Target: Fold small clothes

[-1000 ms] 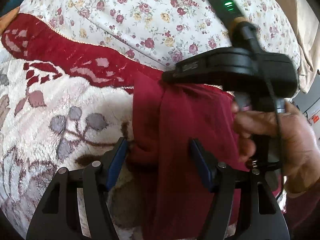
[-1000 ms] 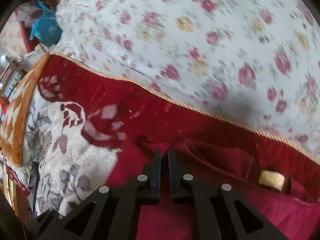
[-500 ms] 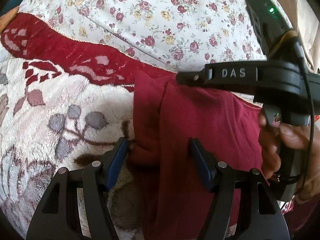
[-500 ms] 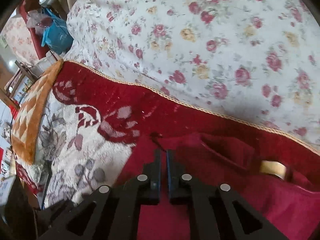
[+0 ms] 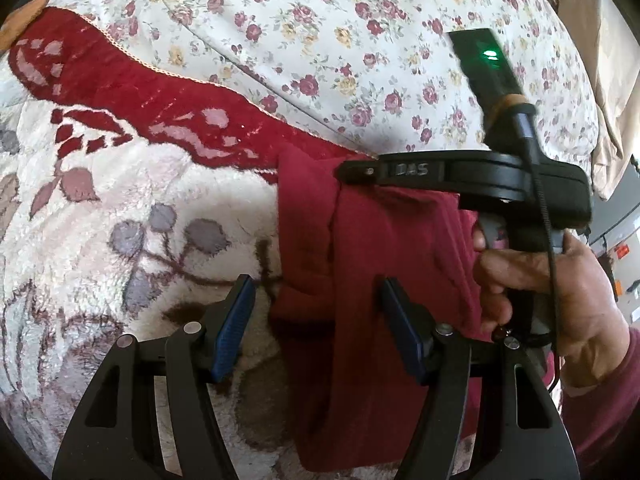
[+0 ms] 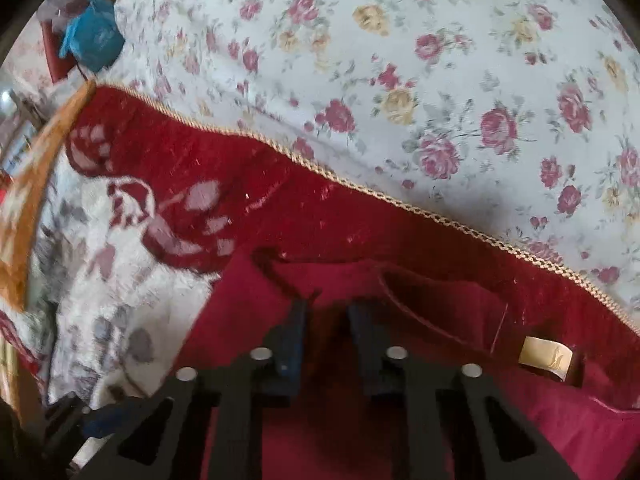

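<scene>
A dark red garment lies partly folded on a plush cream and red blanket. My left gripper is open, its blue-padded fingers straddling the garment's left fold just above it. My right gripper is over the garment's top edge with its jaws parted a little and nothing clamped; it also shows in the left wrist view, held by a hand. A tan label sits at the garment's neck.
A white floral bedsheet covers the bed beyond the blanket's gold-trimmed red border. An orange patterned cloth lies at the far left, with blue clutter beyond the bed.
My right gripper's jaws, shut on the garment's top edge half a second ago, have parted and let it go. The left gripper has stayed still and open.
</scene>
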{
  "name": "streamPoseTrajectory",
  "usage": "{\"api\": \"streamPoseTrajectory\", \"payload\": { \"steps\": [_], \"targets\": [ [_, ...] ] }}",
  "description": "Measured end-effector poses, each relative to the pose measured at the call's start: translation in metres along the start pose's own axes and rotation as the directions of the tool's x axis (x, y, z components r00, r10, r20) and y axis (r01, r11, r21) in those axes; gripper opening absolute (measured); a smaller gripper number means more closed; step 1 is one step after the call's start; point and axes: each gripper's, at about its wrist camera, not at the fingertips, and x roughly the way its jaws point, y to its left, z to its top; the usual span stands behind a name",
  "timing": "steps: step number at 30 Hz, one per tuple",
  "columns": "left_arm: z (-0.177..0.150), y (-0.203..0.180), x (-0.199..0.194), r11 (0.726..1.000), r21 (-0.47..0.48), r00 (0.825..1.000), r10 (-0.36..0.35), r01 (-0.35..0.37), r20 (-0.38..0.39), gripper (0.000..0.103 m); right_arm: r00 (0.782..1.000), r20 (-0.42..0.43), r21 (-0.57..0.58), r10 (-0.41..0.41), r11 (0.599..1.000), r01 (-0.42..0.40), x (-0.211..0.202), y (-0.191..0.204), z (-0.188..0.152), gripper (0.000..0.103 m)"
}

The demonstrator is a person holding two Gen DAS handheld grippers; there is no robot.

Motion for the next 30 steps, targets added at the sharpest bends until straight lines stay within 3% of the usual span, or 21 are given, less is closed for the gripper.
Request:
{"api": "streamPoseTrajectory", "payload": {
  "steps": [1,11,16,18,19,22,25,27,29,30],
  "targets": [
    [0.001,0.0,-0.002,1.0,-0.005,1.0,-0.006,0.006,0.007,0.065,0.999,0.015,0.007,0.028,1.0,-0.028,-0.004,-0.001,0.0,0.005],
    [0.001,-0.001,0.007,1.0,-0.008,1.0,-0.011,0.011,-0.014,0.065,0.999,0.04,-0.01,0.035,0.999,-0.035,0.008,0.014,-0.001,0.005],
    [0.0,0.0,0.008,1.0,-0.01,1.0,-0.011,0.01,-0.012,0.065,0.976,0.117,0.041,0.184,0.981,-0.19,-0.021,0.006,-0.006,0.005],
    [0.0,0.0,0.009,1.0,-0.013,1.0,-0.01,0.01,-0.013,0.065,0.973,0.129,0.057,0.192,0.978,-0.2,-0.032,0.003,-0.009,0.006],
    [-0.001,0.001,0.009,1.0,-0.015,1.0,-0.011,0.011,-0.014,0.065,0.976,0.124,0.057,0.178,0.981,-0.186,-0.034,0.003,-0.011,0.01],
    [-0.003,0.004,0.006,0.999,-0.028,0.999,-0.029,0.028,-0.027,0.065,0.987,0.044,0.091,0.154,0.983,-0.158,-0.024,0.0,-0.015,0.046],
    [-0.005,0.01,0.003,0.997,-0.055,0.998,-0.051,0.048,-0.039,0.065,0.993,0.004,0.061,0.117,0.991,-0.117,-0.017,0.012,-0.015,0.049],
    [-0.005,0.011,0.003,0.996,-0.069,0.998,-0.057,0.054,-0.04,0.065,0.995,-0.024,0.019,0.095,0.995,-0.095,-0.014,0.024,-0.013,0.062],
    [-0.005,0.01,0.003,0.997,-0.063,0.998,-0.053,0.05,-0.041,0.067,0.995,-0.074,-0.019,0.071,0.997,-0.072,-0.004,0.039,-0.01,0.084],
    [-0.006,0.009,0.003,0.997,-0.059,0.998,-0.054,0.051,-0.041,0.07,0.995,-0.087,-0.042,0.05,0.998,-0.054,0.0,0.044,-0.007,0.087]
  ]
}}
